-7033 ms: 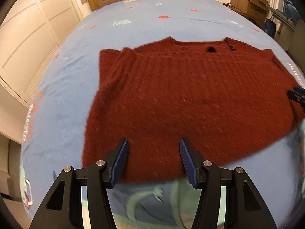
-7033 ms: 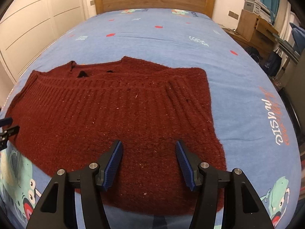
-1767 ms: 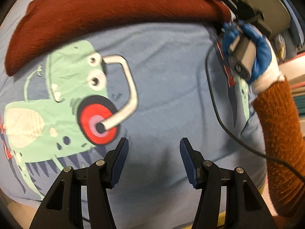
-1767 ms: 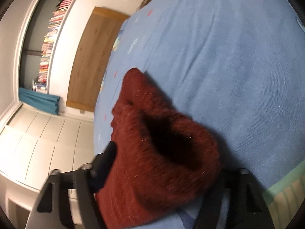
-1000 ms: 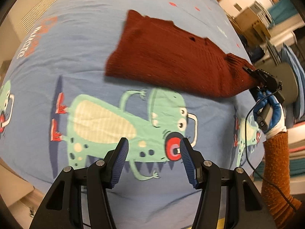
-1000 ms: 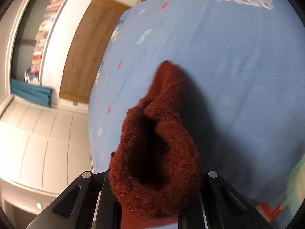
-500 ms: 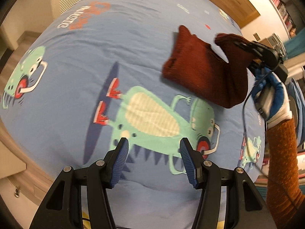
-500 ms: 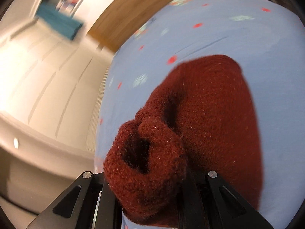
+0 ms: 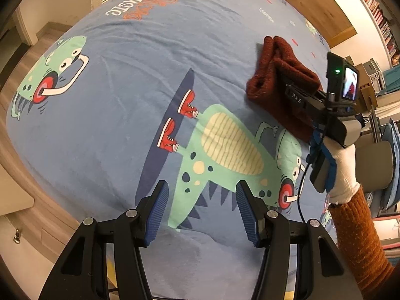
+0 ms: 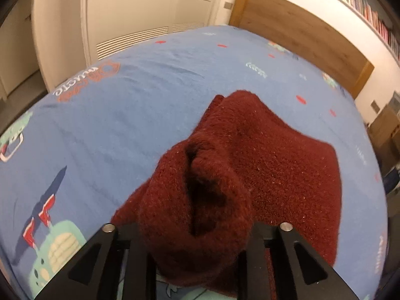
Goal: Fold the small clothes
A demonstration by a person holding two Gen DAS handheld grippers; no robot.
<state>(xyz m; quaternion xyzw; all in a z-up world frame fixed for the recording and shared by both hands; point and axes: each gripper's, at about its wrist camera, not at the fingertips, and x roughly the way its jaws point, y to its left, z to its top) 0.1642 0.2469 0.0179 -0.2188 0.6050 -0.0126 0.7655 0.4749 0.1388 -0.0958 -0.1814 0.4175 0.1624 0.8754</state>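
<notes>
The dark red sweater (image 10: 262, 165) is lying bunched on the blue bedspread (image 9: 120, 75), a thick, fuzzy knit flecked with pale lint, folded over on itself into a lumpy wedge rather than a flat shape. The right gripper (image 10: 197, 235) is biting into its near end: a fat roll of wool is bulging up between and over the black jaws, hiding the pads entirely (only the two silver pivot screws and the angular black frames are showing either side of the bundle). A deep, dark hollow is opening in the roll just ahead of where the fingertips should be, and beyond it the rest of the knit is spreading away across the bed toward the wooden headboard (image 10: 300, 30).

From the left wrist view, the same sweater (image 9: 277, 75) is sitting well ahead of the fingers and off to their right, its far end a rounded double fold, its near end disappearing under the right gripper (image 9: 295, 95), which a white-and-blue gloved hand (image 9: 335, 170) is carrying.

The left gripper (image 9: 200, 208) is hanging over the soft, slightly creased bedspread with its jaws spread wide and nothing between them. Its ribbed blue pads (image 9: 157, 212) are framing the green cartoon monster (image 9: 230, 150) printed on the cloth, red sneakers and all, just ahead of the fingertips.
</notes>
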